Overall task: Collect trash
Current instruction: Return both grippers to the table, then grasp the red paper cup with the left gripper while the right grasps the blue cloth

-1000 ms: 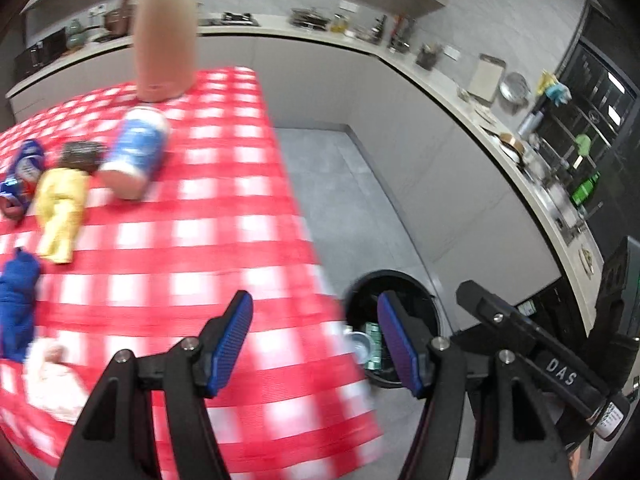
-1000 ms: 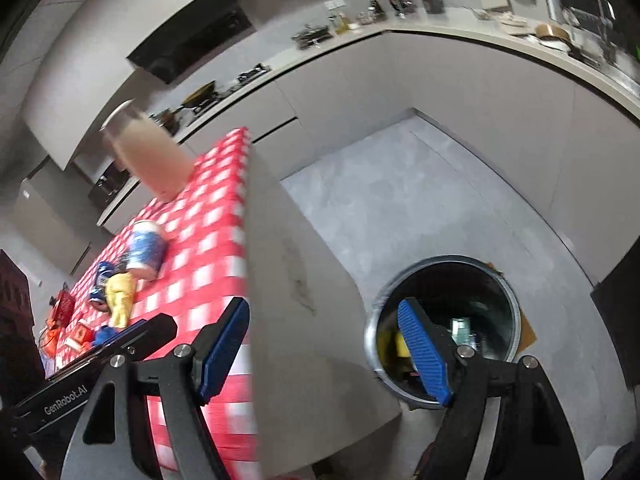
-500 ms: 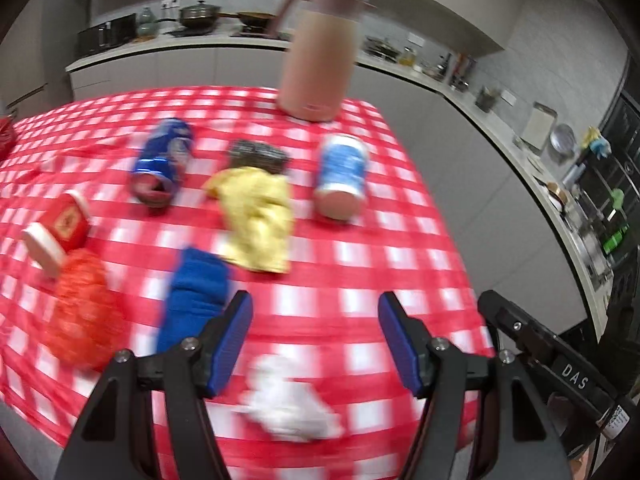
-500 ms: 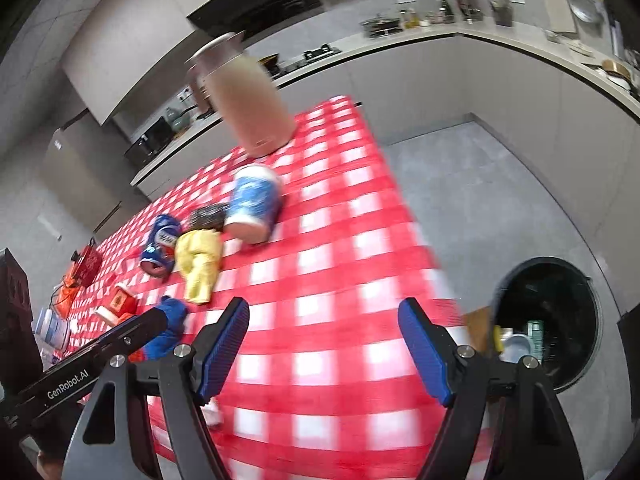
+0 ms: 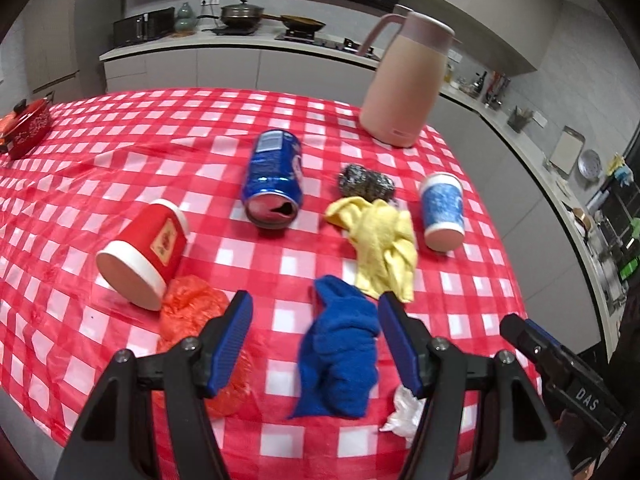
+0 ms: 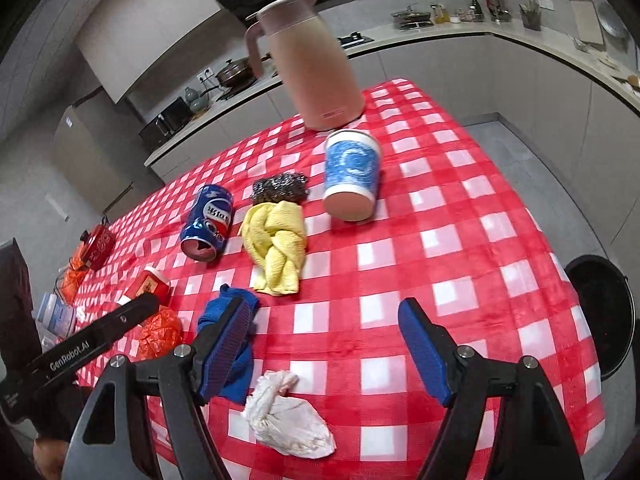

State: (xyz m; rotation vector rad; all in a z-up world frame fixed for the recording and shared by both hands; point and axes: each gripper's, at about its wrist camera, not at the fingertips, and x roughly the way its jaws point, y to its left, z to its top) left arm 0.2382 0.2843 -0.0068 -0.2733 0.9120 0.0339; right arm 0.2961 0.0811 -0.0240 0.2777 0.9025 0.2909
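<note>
L gripper (image 5: 316, 338) and R gripper (image 6: 324, 350): jaws apart, nothing gripped, both above near edge of red-check tablecloth (image 6: 460, 248). Trash on cloth: white tissue wad (image 6: 288, 416) nearest, blue can (image 5: 274, 178) and blue cup (image 6: 352, 174) on sides mid-table. Black bin (image 6: 604, 312) on floor at R of table.

left gripper (image 5: 316, 338): jaws apart, empty | right gripper (image 6: 326, 346): jaws apart, empty
</note>
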